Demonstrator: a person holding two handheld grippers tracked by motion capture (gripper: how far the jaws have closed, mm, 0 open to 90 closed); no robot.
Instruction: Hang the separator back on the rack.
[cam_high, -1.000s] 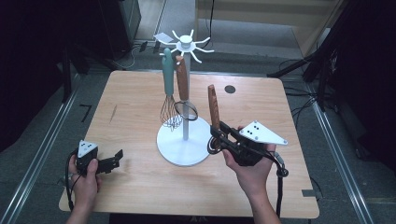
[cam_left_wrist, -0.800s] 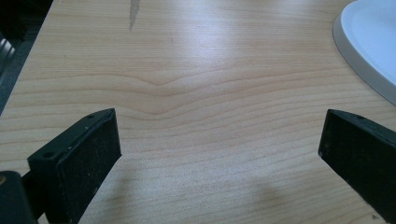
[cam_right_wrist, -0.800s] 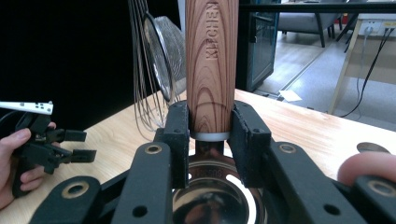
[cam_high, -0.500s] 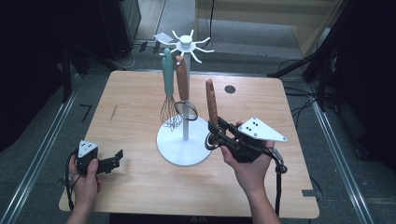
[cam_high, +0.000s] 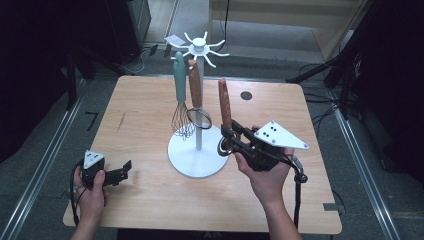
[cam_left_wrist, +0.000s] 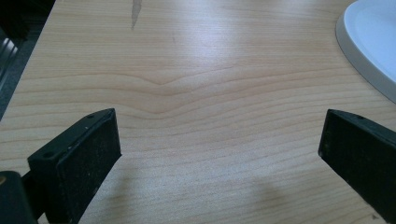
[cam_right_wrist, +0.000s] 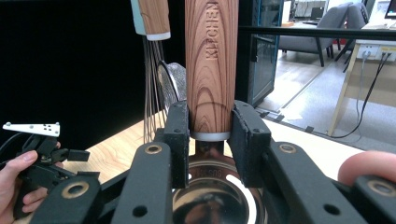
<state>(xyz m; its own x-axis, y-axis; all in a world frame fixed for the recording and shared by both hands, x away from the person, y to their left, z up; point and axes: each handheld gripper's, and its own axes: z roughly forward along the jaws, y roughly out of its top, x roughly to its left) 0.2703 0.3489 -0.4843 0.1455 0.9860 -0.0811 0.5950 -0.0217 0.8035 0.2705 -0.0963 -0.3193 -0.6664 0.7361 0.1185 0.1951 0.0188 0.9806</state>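
The right gripper (cam_high: 231, 139) was clamped on the low end of the utensil (cam_high: 224, 104), whose wood handle stood upright just right of the rack (cam_high: 199, 112). The free hooks (cam_high: 214, 54) lay up and left of the handle top. The left gripper (cam_high: 119, 174) rested wide open and empty, well apart.

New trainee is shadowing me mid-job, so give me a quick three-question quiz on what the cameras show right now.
1. True or false: the right gripper is shut on a wooden-handled utensil.
2. Which hangs on the white rack? A whisk B fork C ladle
3. How do the left gripper's jaws stand?

Key: 1 true; 2 A, with its teal handle on a hook; 3 wide open over the wooden table, nothing between them.
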